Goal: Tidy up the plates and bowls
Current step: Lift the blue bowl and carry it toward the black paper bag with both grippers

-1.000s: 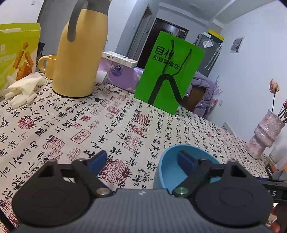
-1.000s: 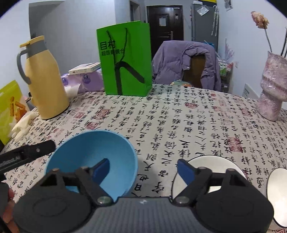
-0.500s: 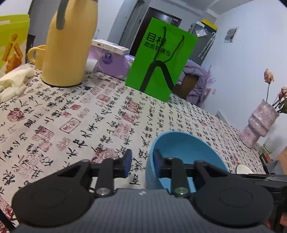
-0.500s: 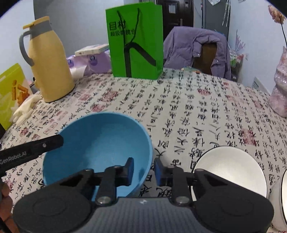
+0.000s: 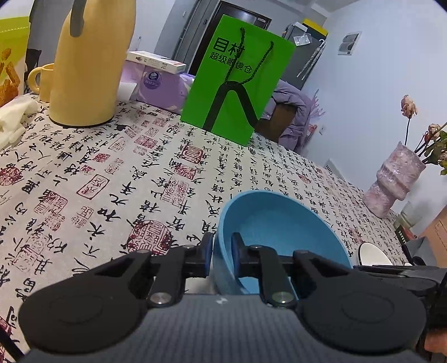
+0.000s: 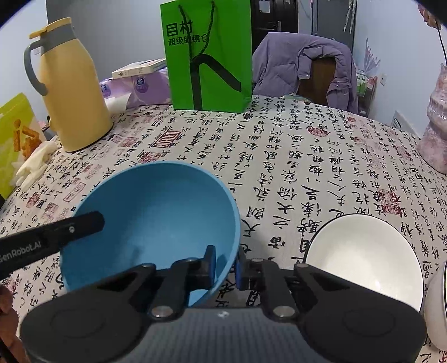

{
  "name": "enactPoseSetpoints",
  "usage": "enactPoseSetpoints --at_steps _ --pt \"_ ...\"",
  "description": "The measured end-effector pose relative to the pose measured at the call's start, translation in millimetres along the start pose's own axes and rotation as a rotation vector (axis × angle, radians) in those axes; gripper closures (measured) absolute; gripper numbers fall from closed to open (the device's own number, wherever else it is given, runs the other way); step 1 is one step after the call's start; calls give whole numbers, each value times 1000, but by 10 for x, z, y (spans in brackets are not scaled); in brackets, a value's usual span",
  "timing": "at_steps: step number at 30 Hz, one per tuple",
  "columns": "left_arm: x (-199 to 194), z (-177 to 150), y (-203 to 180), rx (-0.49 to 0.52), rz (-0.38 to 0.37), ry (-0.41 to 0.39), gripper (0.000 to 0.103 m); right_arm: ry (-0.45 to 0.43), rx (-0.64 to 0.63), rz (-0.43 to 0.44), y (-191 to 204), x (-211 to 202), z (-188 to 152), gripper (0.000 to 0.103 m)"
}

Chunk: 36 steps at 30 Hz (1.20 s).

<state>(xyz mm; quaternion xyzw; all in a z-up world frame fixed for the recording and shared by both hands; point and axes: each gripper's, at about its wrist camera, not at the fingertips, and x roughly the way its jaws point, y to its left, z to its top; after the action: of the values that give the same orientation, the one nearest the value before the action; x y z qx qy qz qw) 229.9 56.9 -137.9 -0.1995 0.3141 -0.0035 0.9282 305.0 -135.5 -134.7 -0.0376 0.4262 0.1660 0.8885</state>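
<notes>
Where both rims meet, hand-held grippers pinch blue bowl (image 6: 151, 212)

Pale walls (image 6: 117, 33), dark door (image 6: 272, 19), chair (image 6: 318, 81) (purple jacket (image 6: 282, 64) over it) behind calligraphy-clothed table (image 6: 321, 156).

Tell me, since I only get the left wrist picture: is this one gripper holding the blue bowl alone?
Observer: No. The right gripper is shut on the blue bowl too. Its jaws have just closed on the near rim, one finger inside and one outside.
Visitor: And the white sliver at my right edge?
Observer: That is a whole white bowl. It is empty and stands on the tablecloth to the right of the blue one, apart from it.
Visitor: Is anything beyond it?
Observer: Yes, the edge of another white dish shows at the picture's right border, close beside the white bowl.
</notes>
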Motion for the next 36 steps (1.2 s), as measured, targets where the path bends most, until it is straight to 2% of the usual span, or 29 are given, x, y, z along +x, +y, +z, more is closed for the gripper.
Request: enactPoseSetpoints --at_steps 7,14,30,36 --pt "-54 -31 -105 62 44 -50 88 -12 -22 -6 46 -35 -35 90" --pt "-88 -44 -148 86 57 -73 88 -31 -30 -13 77 -71 -65 90" --pt "-186 -53 -165 88 55 -106 88 -89 -19 -9 83 -227 -87 90" --pt "-280 -52 -192 92 56 -145 88 -111 -14 -1 88 -299 -102 90"
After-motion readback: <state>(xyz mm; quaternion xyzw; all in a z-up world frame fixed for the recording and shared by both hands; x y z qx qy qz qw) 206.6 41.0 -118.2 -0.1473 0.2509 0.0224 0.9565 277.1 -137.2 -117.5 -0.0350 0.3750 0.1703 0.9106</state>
